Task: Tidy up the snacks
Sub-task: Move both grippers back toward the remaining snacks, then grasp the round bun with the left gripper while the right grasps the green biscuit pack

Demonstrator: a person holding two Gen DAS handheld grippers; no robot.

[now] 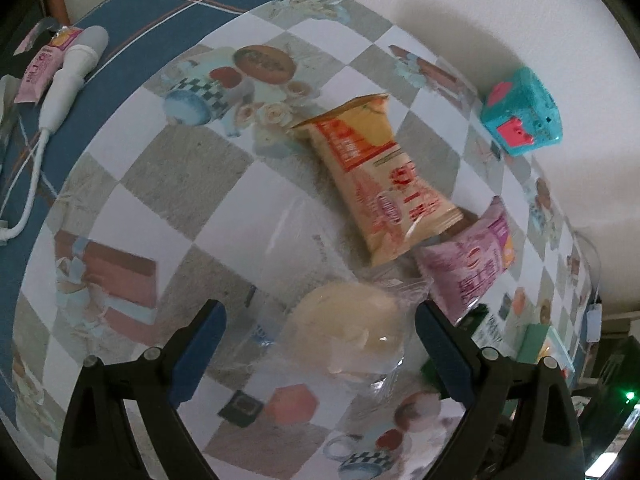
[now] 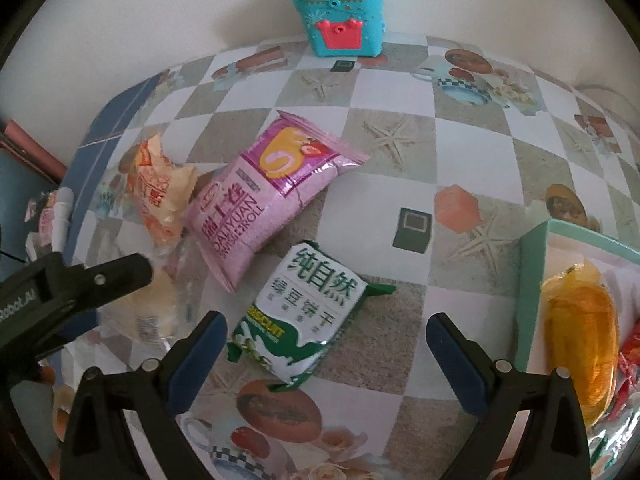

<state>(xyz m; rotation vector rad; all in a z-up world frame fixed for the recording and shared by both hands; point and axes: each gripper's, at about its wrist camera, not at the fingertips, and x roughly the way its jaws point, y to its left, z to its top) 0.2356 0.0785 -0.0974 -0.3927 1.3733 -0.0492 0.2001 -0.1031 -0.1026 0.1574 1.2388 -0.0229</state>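
My left gripper (image 1: 320,320) is open, its jaws either side of a pale bun in a clear wrapper (image 1: 348,328) on the table; the bun also shows in the right wrist view (image 2: 156,312). Beyond it lie an orange snack packet (image 1: 384,180) and a pink swiss roll packet (image 1: 468,264). My right gripper (image 2: 326,332) is open and empty just above a green and white biscuit packet (image 2: 300,320). The pink packet (image 2: 260,200) and the orange packet (image 2: 160,188) lie to its left. The left gripper's finger (image 2: 100,276) shows at the left.
A mint green box (image 2: 532,300) at the right holds a yellow wrapped snack (image 2: 580,340) and a red one. A teal toy chest (image 2: 344,12) stands at the wall. A white corded device (image 1: 68,76) and a pink carton (image 1: 40,68) lie on the blue cloth.
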